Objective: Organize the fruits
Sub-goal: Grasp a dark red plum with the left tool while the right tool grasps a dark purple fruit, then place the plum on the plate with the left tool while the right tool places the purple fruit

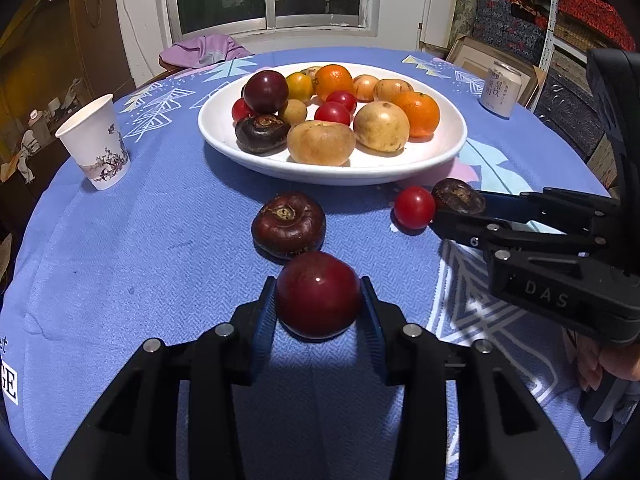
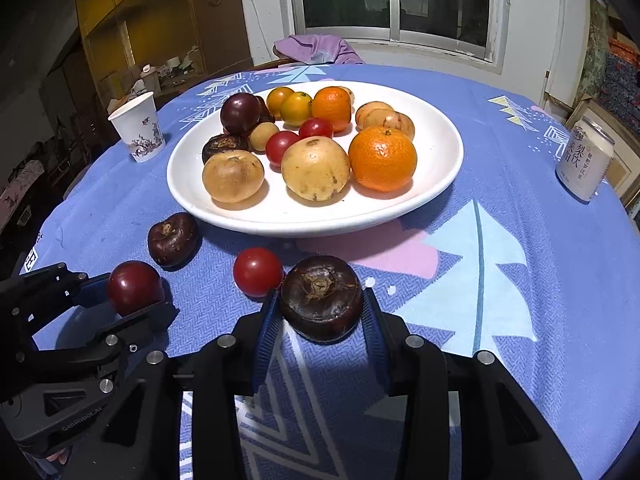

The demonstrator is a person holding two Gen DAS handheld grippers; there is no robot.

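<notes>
Black gripper (image 1: 319, 308) frames, blue ribbed pads (image 1: 266, 320), silver screws, white "DAS" lettering.

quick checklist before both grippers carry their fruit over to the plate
1. Left gripper shut on the plum: ok.
2. Right gripper shut on the water chestnut: ok.
3. Free room on the plate: ok, right side bare.
4. Cherry tomato clear of the right gripper: not ok, it touches the left finger.
5. Loose chestnut out of the left gripper's way: not ok, it sits between plum and plate.
6. Fruit lifted off the cloth: cannot tell.
</notes>
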